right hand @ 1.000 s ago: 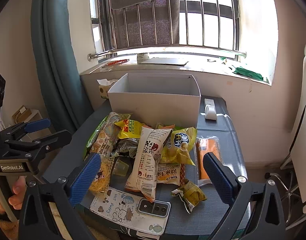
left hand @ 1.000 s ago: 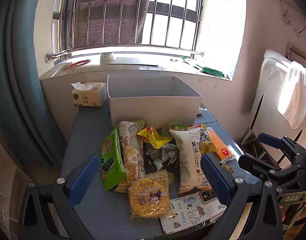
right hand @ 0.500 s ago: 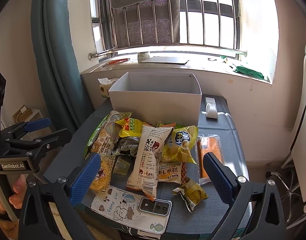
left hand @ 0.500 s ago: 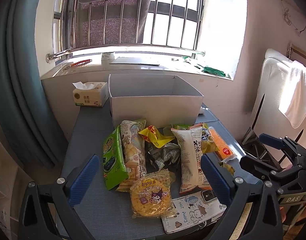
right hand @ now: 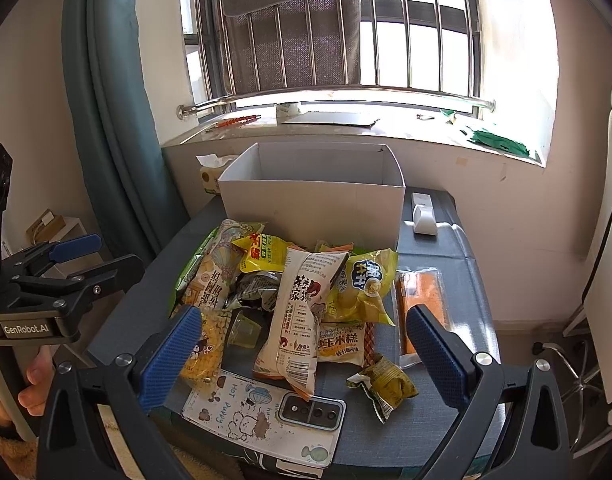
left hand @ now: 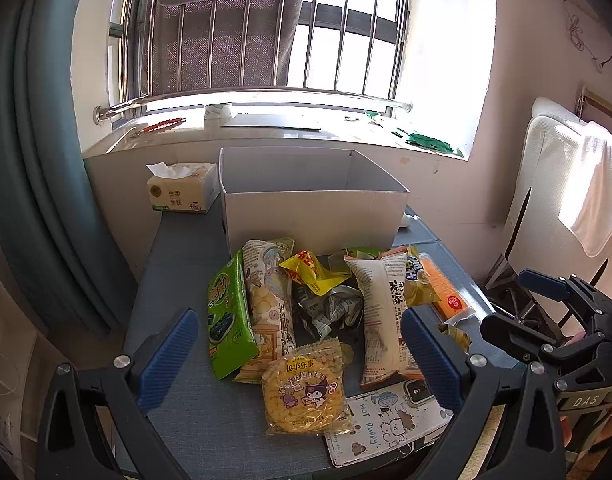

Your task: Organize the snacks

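Your left hand-held gripper [left hand: 298, 360] hovers with its ribbed blue pads spread wide apart above a heap of crinkled plastic snack packets on the blue-grey fabric surface [left hand: 178, 280]; nothing sits between its fingers. Your right hand-held gripper [right hand: 302, 356] hangs the same way, pads well apart and empty, over the near edge of the heap.

The snacks lie in front of the open white cardboard box [left hand: 310, 216], a plain rectangular carton with matte walls. At the left of the pile a glossy green packet [left hand: 228, 316] leans against a long printed puff bag [left hand: 272, 304]. Nearest you lies a clear round pouch of yellow corn snacks [left hand: 304, 388]. A tall white pillow-shaped bag [right hand: 298, 316] rests on top in the middle, a yellow packet [right hand: 364, 292] just beside it, and a flat orange pack in clear wrap [right hand: 422, 304] lies at the right. A small crumpled olive wrapper [right hand: 386, 380] sits apart near the front.

A phone in an illustrated case [right hand: 266, 416] lies at the front edge, and a soft tissue pack [left hand: 182, 192] stands beside the box.
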Motion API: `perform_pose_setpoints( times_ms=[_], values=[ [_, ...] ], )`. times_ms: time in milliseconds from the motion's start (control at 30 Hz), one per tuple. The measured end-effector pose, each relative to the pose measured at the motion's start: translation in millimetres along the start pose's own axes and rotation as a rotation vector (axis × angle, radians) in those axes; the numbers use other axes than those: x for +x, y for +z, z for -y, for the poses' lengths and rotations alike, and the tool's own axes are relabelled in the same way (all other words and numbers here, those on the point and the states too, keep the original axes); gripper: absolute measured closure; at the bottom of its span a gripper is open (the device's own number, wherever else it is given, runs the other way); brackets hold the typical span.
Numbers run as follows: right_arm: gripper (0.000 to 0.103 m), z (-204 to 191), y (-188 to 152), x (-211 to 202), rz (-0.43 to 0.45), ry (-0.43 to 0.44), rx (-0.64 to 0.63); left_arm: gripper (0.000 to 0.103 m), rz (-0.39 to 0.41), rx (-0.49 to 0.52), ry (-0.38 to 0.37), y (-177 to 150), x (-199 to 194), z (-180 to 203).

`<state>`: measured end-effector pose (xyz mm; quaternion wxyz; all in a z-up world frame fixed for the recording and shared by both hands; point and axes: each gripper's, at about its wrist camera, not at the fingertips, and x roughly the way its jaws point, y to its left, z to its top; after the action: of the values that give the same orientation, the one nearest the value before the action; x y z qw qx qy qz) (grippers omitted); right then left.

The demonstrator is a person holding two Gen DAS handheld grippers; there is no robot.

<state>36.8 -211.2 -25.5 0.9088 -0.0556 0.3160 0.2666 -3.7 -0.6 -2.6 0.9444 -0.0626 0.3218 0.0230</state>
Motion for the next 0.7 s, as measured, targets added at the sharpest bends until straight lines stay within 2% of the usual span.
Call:
perform_pose_setpoints(
  times_ms=[700],
  values=[
    [0.000,-0.2,-2.2,1.5,-0.009,0.011,0.005,0.000,0.002,0.002,0.005,-0.4,-1.4,-0.5]
  ],
)
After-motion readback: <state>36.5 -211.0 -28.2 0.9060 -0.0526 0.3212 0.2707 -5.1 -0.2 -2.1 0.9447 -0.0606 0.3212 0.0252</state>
